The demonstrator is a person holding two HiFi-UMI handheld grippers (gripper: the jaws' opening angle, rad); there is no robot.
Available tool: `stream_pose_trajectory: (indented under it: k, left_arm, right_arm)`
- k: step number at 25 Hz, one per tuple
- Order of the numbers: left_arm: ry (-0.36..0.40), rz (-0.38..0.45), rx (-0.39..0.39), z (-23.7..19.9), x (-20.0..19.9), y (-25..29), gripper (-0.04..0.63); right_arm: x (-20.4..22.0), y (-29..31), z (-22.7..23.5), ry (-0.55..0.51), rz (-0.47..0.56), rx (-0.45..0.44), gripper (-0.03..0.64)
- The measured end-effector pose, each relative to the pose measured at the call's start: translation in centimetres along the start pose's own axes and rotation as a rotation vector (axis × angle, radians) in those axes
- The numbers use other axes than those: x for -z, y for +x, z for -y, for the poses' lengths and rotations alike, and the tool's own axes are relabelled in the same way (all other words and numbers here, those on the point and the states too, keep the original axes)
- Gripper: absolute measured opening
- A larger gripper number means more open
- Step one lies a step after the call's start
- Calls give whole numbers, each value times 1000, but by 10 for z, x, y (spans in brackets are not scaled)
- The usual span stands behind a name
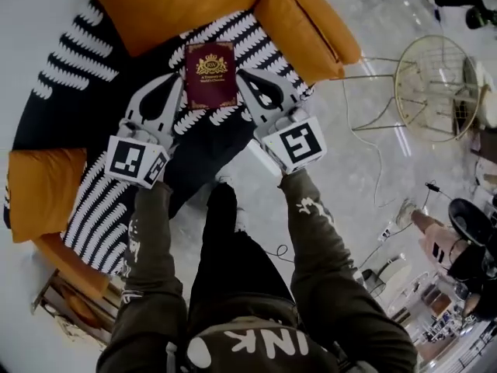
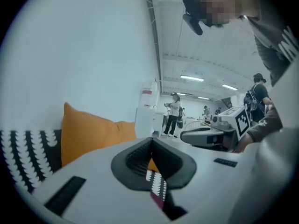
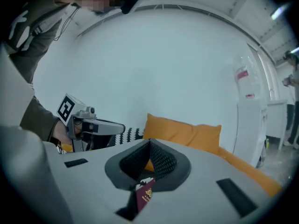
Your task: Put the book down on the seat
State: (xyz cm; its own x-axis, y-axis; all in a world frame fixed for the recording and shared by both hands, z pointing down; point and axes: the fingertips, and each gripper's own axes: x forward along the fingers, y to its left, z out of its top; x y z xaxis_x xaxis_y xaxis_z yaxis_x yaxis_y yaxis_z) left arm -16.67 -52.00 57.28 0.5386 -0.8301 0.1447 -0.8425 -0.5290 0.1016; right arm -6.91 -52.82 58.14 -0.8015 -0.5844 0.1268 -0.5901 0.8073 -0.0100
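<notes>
Stripy seat [image 1: 85, 200], top middle, has the book [image 1: 210, 74] on it. Left gripper [image 1: 178, 78] and right gripper [image 1: 240, 73] are closed tight, empty. Best open wide, then pinch softly.

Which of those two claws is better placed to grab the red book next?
Right, narrowly. The left gripper and right gripper flank the book on the seat, both shut, empty; the right gripper view shows more cover beneath its jaws.
</notes>
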Motion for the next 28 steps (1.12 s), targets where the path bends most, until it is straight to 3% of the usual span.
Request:
stream_pose_trajectory:
  k: [4, 10, 17, 21, 28]
  left_arm:
    - [52, 57, -12, 55, -84, -45, 3]
    - [113, 116, -31, 143, -191, -156, 3]
    - [189, 152, -4, 234, -280, -253, 3]
    - [223, 175, 20, 264, -297, -285, 3]
    - [225, 211, 53, 271, -300, -327, 3]
  right_arm:
    - [-83, -53, -36, -41, 55, 7, 11]
    - [-204, -152, -115, -78, 137, 29, 11]
    - [-299, -243, -202, -82, 201, 29, 11]
    - [-319, -272, -233, -97, 227, 52, 11]
    - [-326, -284, -273, -117, 232, 108, 11]
